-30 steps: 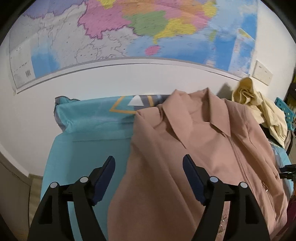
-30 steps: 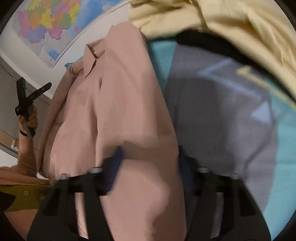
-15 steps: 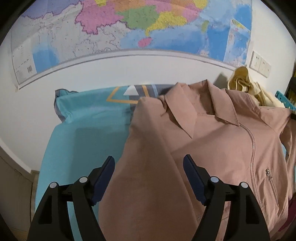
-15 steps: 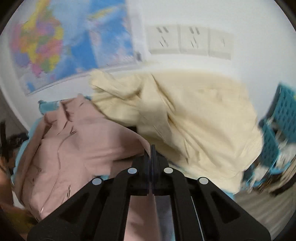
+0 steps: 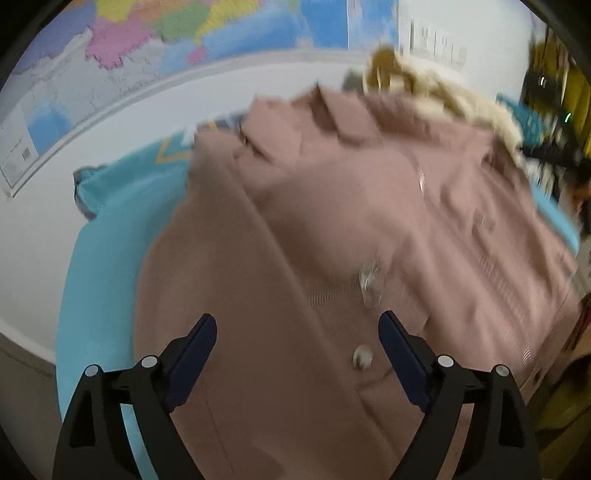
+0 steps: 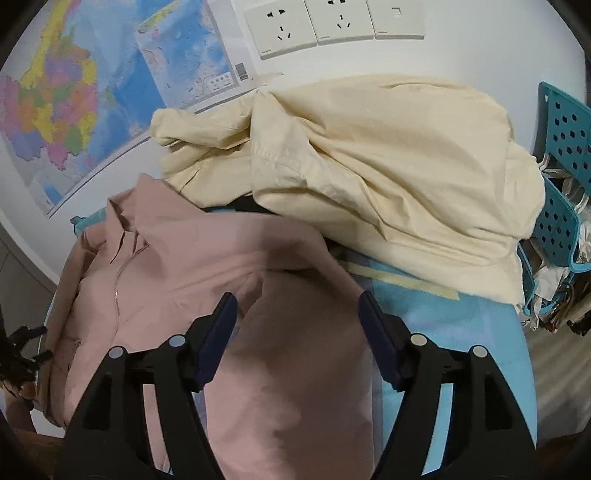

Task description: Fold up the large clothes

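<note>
Jacket [image 5: 332, 240]: pink, collared, with a front zip; spread face up across the blue sheet [image 5: 99, 258], collar toward the wall. The left wrist view is motion-blurred, so fine detail is lost.
Sleeve [image 6: 295, 350]: one pink sleeve lies folded inward over the jacket body, running under the right gripper in the right wrist view.
Snaps: two pale round fastenings [image 5: 364, 356] show on the fabric near the left gripper (blurred; the kind cannot be told).
Left gripper [image 5: 297, 332]: jaws wide apart, holding nothing; poised over the lower part of the jacket, whether touching the cloth cannot be told.
Right gripper [image 6: 297, 314]: jaws wide apart, holding nothing; over the folded sleeve, with blue sheet [image 6: 461, 332] showing just beside its right finger.
Cream garment [image 6: 369, 166]: crumpled heap at the head of the sheet against the wall, touching the pink collar area and overlapping the jacket's far edge.
Map [image 6: 74, 92]: coloured wall map behind the sheet; seen also in the left wrist view [image 5: 166, 37].
Sockets [image 6: 325, 18]: three white wall plates above the cream garment.
Basket [image 6: 561, 166]: teal, perforated, at the right edge beside the cream heap, with pale items inside.
</note>
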### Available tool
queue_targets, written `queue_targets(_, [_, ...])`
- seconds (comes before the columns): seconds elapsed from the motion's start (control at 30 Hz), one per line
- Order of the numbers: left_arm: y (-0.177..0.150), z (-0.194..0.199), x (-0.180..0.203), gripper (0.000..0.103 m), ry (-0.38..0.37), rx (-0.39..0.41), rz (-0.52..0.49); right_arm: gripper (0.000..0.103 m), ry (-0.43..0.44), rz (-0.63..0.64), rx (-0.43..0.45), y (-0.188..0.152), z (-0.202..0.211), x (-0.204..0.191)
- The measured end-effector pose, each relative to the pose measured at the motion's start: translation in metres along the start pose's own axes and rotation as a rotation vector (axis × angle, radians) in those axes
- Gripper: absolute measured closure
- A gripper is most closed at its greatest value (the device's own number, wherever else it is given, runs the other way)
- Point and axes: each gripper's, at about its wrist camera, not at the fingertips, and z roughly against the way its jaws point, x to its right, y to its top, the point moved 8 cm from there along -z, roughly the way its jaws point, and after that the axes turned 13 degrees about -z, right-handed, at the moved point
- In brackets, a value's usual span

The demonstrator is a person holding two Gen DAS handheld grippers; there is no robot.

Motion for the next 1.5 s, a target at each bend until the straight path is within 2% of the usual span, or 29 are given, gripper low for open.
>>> queue_targets(0.03, [-0.007, -0.006, -0.003, 0.030, 0.017, -0.040, 0.010, 0.035, 0.004, 0.000, -0.006, -0.002, 0.001, 0.001])
queue_targets(0.1, [-0.018, -0.010, -0.019, 0.082, 0.025, -0.084, 0.073, 0.035, 0.006, -0.006, -0.025, -0.011, -0.001, 0.007])
queue_targets(0.13, [-0.020, -0.009, -0.029, 0.094, 0.015, -0.087, 0.114, 0.035, 0.005, -0.016, -0.035, -0.015, -0.003, 0.011])
queue_targets(0.17, [-0.023, -0.003, -0.047, 0.100, 0.015, -0.070, 0.183, 0.035, 0.007, -0.023, -0.043, -0.019, -0.005, 0.013])
queue_targets(0.23, [-0.027, 0.019, -0.091, 0.100, 0.113, -0.027, 0.285, 0.035, 0.022, -0.048, -0.049, -0.025, -0.003, 0.023])
queue_targets(0.33, [-0.036, 0.046, -0.148, 0.098, 0.234, -0.009, 0.428, 0.035, 0.042, -0.074, -0.056, -0.033, 0.003, 0.036])
queue_targets(0.37, [-0.043, 0.054, -0.174, 0.091, 0.332, -0.042, 0.477, 0.035, 0.041, -0.077, -0.059, -0.034, 0.004, 0.039])
queue_targets(0.4, [-0.048, 0.056, -0.187, 0.072, 0.415, -0.081, 0.480, 0.035, 0.040, -0.076, -0.060, -0.036, 0.006, 0.042])
queue_targets(0.43, [-0.052, 0.058, -0.199, 0.065, 0.532, -0.136, 0.460, 0.033, 0.040, -0.074, -0.061, -0.038, 0.007, 0.045])
queue_targets(0.5, [-0.050, 0.056, -0.205, 0.055, 0.627, -0.179, 0.422, 0.031, 0.044, -0.071, -0.071, -0.045, 0.007, 0.049])
queue_targets(0.53, [-0.048, 0.054, -0.204, 0.055, 0.626, -0.183, 0.422, 0.029, 0.047, -0.068, -0.077, -0.048, 0.007, 0.051])
queue_targets(0.63, [-0.034, 0.049, -0.193, 0.054, 0.521, -0.114, 0.475, 0.028, 0.053, -0.062, -0.100, -0.058, 0.004, 0.054])
queue_targets(0.7, [-0.019, 0.058, -0.183, 0.045, 0.541, -0.058, 0.469, 0.028, 0.057, -0.059, -0.115, -0.064, 0.001, 0.055])
queue_targets(0.77, [-0.002, 0.071, -0.173, 0.044, 0.531, 0.021, 0.465, 0.030, 0.056, -0.041, -0.109, -0.068, 0.000, 0.054])
queue_targets(0.8, [0.005, 0.075, -0.170, 0.044, 0.508, 0.053, 0.467, 0.037, 0.060, -0.036, -0.109, -0.069, 0.000, 0.053])
queue_targets(0.87, [0.021, 0.080, -0.160, 0.043, 0.460, 0.112, 0.456, 0.089, 0.096, -0.038, -0.137, -0.072, -0.001, 0.051])
queue_targets(0.9, [0.029, 0.080, -0.153, 0.040, 0.447, 0.127, 0.436, 0.100, 0.134, -0.056, -0.144, -0.072, 0.001, 0.051])
queue_targets(1.0, [0.056, 0.078, -0.120, 0.033, 0.414, 0.172, 0.337, 0.101, 0.218, -0.094, -0.116, -0.066, 0.019, 0.048])
queue_targets(1.07, [0.071, 0.066, -0.100, 0.033, 0.355, 0.177, 0.293, 0.101, 0.299, -0.118, -0.074, -0.056, 0.041, 0.042])
queue_targets(1.13, [0.088, 0.052, -0.073, 0.033, 0.274, 0.188, 0.234, 0.101, 0.387, -0.090, -0.022, -0.044, 0.074, 0.023])
queue_targets(1.33, [0.133, 0.005, 0.005, 0.033, 0.046, 0.204, 0.096, 0.101, 0.515, 0.169, 0.052, -0.018, 0.153, -0.072])
queue_targets(1.43, [0.145, -0.006, 0.035, 0.033, -0.077, 0.226, 0.058, 0.101, 0.571, 0.299, 0.023, -0.011, 0.164, -0.132])
queue_targets(1.5, [0.146, -0.004, 0.044, 0.033, -0.109, 0.245, 0.053, 0.101, 0.615, 0.394, -0.023, -0.015, 0.160, -0.176])
